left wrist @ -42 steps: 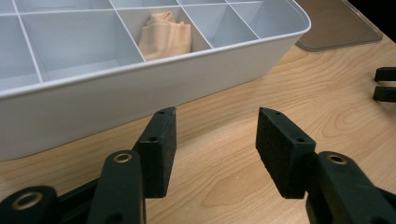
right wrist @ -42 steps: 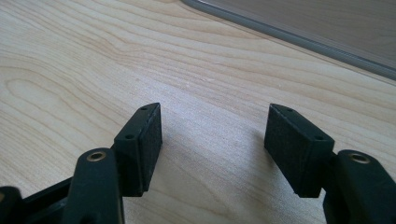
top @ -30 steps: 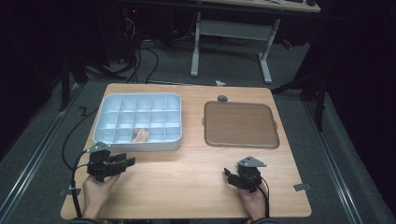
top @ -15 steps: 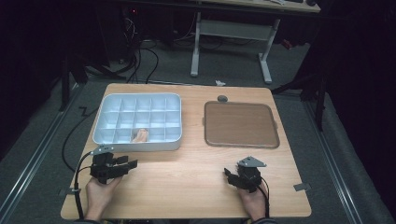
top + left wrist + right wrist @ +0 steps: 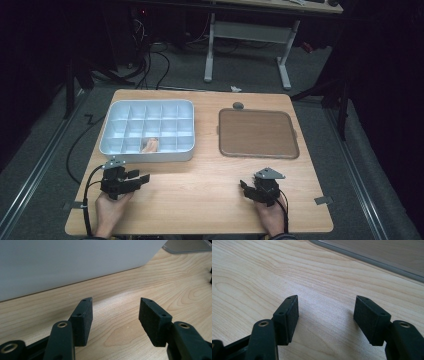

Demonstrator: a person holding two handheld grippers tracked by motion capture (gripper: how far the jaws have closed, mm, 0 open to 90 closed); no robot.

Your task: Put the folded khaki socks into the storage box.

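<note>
While the left gripper (image 5: pixel 134 179) sits before the white tray (image 5: pixel 115 150), its empty jaws just opening wider, the right gripper (image 5: pixel 248 189) waits open and empty; the tan item (image 5: pixel 149 145) lies in a front compartment, apparently just placed.

You have a brown tray (image 5: pixel 258 133) lying flat at the table's (image 5: pixel 200 195) right half, with a small grey knob (image 5: pixel 238 105) just beyond its far edge.

No legible text, labels or numbers — seemingly none
</note>
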